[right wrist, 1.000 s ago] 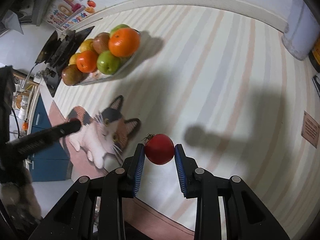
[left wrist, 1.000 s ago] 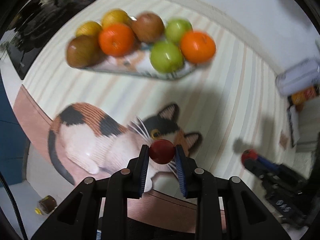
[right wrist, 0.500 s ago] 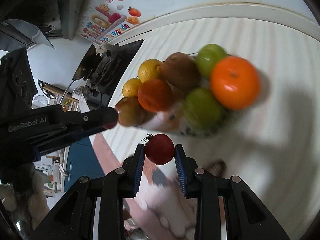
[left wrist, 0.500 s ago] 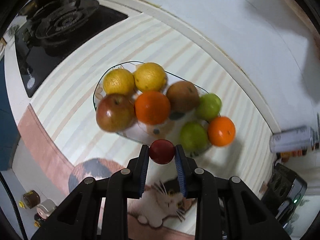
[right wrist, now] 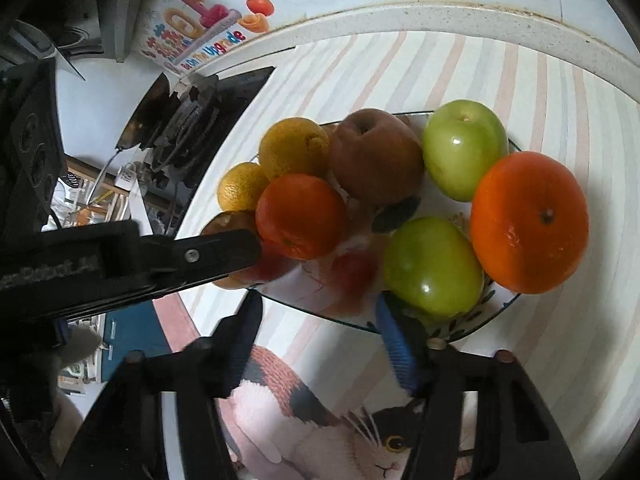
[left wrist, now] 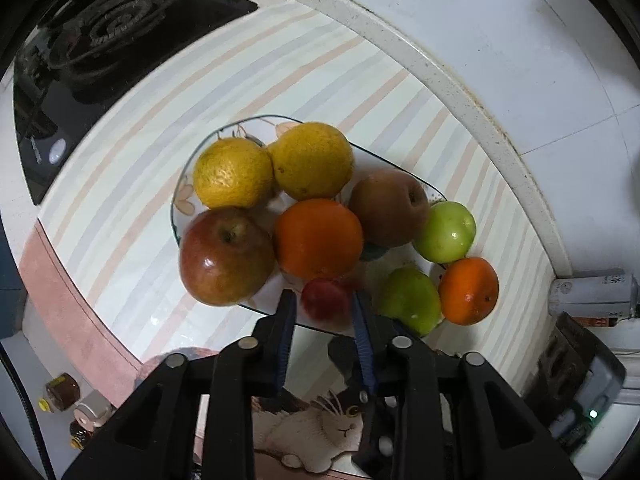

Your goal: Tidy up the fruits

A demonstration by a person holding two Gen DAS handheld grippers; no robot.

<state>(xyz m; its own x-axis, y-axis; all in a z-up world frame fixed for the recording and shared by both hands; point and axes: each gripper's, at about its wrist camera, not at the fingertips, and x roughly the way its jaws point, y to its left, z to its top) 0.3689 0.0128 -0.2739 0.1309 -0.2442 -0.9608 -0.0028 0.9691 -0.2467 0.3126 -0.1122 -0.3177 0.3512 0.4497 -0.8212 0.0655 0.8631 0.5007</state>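
A glass plate on the striped counter holds several fruits: yellow citrus, a red-brown apple, oranges, green apples. My left gripper is over the plate's near rim with a small red fruit between its pads; the fruit looks blurred. My right gripper is open over the near rim. A blurred red fruit lies on the plate just beyond it. The left gripper's fingers reach in from the left.
A black gas hob lies at the far left. A cat-print mat is under both grippers. A grey can lies at the right by a dark device. The white wall kerb bounds the counter.
Both grippers have moved in over the plate. The right gripper has opened wide and its red fruit has dropped onto the plate. The left gripper's pads have spread a little around its fruit.
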